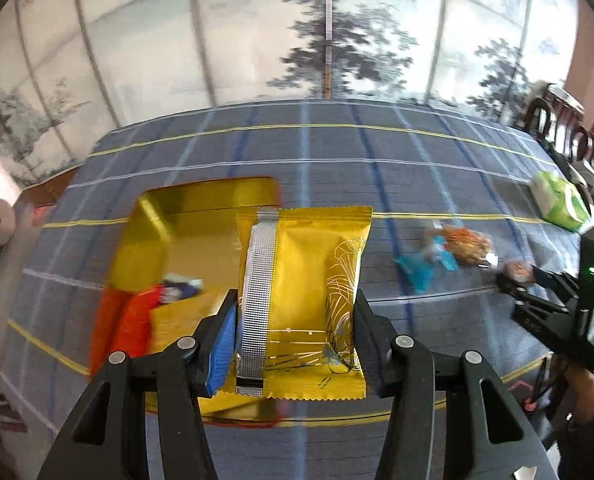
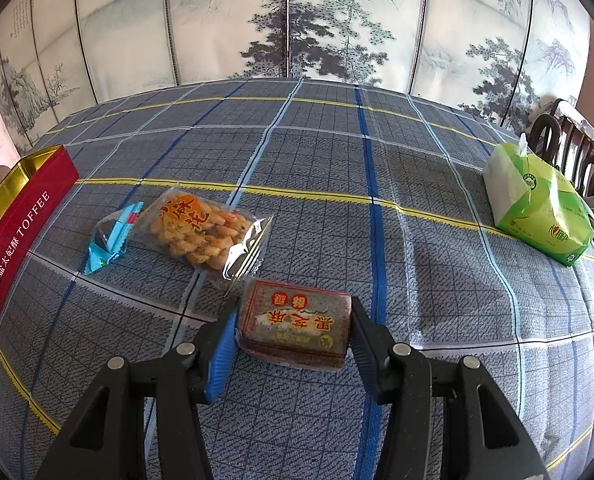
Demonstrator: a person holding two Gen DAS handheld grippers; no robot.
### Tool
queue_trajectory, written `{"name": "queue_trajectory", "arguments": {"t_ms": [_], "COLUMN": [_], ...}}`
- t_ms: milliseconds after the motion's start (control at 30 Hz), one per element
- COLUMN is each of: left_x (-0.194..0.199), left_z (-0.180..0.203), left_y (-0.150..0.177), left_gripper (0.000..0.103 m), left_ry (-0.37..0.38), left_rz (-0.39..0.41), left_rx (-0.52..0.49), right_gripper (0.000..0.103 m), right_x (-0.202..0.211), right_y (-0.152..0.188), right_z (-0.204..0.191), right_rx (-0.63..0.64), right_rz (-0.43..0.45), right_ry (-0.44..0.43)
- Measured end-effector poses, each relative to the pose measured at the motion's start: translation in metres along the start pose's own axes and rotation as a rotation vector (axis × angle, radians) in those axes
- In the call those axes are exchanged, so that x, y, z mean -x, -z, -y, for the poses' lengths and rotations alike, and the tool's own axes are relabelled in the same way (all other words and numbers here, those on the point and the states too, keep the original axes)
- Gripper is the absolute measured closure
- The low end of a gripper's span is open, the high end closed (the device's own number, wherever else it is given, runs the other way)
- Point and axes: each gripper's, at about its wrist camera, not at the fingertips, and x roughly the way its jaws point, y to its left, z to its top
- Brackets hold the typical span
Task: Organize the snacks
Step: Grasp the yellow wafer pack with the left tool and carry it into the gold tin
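On the checked worktop (image 2: 417, 184), the left tool (image 1: 293, 328) pinched a gold packet (image 1: 309, 276) above the tin (image 1: 201, 196) at ten o'clock, needing a level release, while the right tool (image 2: 293, 328) pinched a brown bar (image 2: 297, 320).

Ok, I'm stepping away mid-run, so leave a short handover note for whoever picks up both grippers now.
Left gripper: shut on a gold snack packet, held above the open toffee tin.
Right gripper: shut on a brown wrapped cake, low over the checked tablecloth.
Done: some orange and gold packets already lie in the tin.
Left: both held snacks, plus the fried-twist bag and small blue packet on the cloth. Green tissue pack stands far right.
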Motion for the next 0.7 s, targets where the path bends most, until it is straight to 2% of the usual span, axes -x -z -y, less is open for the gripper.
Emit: {"name": "queue_trajectory", "arguments": {"t_ms": [200, 367, 700], "left_x": [-0.003, -0.009, -0.026], "left_z": [-0.044, -0.074, -0.101], "left_y": [0.004, 0.010, 0.021], "left_gripper": [0.055, 0.055, 0.055], "left_ry": [-0.060, -0.074, -0.114], "left_rz": [-0.023, -0.059, -0.101], "left_rx": [0.050, 0.094, 0.091], "right_gripper": [0.050, 0.050, 0.050], "right_x": [0.000, 0.000, 0.001], "right_y": [0.000, 0.000, 0.000], "right_z": [0.000, -0.001, 0.001], "right_rx": [-0.001, -0.001, -0.002], "right_rz": [0.000, 0.000, 0.000], "right_ry": [0.001, 0.001, 0.003]}}
